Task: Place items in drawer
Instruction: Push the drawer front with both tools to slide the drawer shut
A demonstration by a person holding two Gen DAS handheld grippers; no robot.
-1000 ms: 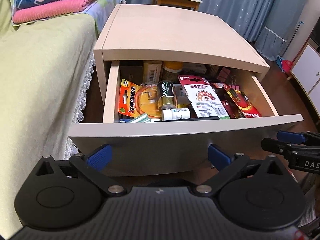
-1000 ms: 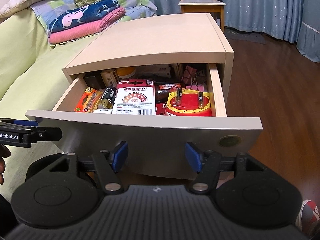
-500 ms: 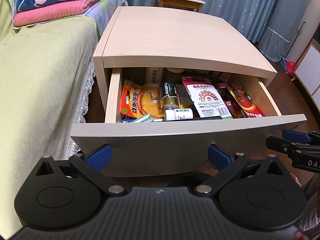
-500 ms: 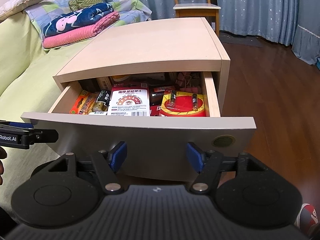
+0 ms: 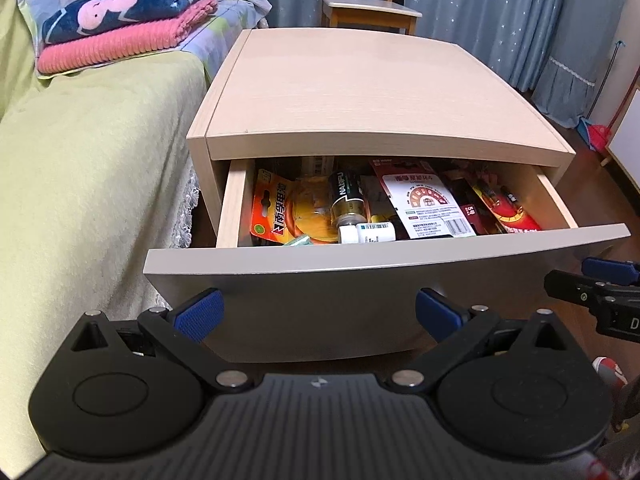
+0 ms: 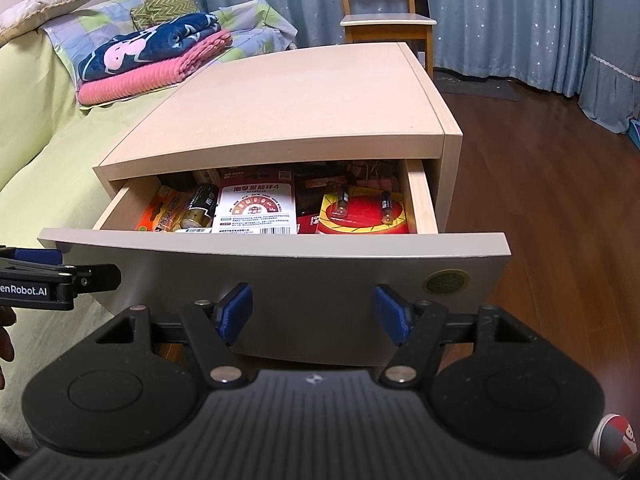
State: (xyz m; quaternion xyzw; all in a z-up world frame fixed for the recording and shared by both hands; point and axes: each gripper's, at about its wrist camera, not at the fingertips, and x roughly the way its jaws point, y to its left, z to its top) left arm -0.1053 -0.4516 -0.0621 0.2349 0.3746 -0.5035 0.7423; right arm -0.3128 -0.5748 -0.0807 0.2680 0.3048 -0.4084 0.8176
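A pale wooden nightstand [image 5: 360,92] [image 6: 296,104] has its drawer [image 5: 384,256] [image 6: 276,246] pulled partly out. Inside lie an orange battery pack [image 5: 276,212] [image 6: 160,216], a large black battery [image 5: 348,198] [image 6: 200,210], a white card pack [image 5: 430,204] [image 6: 258,208], a white bottle [image 5: 370,233] and a red-yellow pack with small batteries [image 6: 362,212] [image 5: 508,208]. My left gripper [image 5: 318,314] [image 6: 60,276] is open in front of the drawer's face, holding nothing. My right gripper [image 6: 312,312] [image 5: 588,284] is also open and empty before the drawer front.
A bed with a green cover [image 5: 88,184] lies left of the nightstand, with folded pink and blue blankets [image 5: 124,28] [image 6: 156,60]. A wooden chair [image 5: 368,8] [image 6: 386,20] and blue curtains [image 5: 520,20] stand behind. Wooden floor [image 6: 552,200] spreads to the right.
Both grippers have drawn back a little from the nightstand, and the drawer stands pushed further in, so less of its contents shows.
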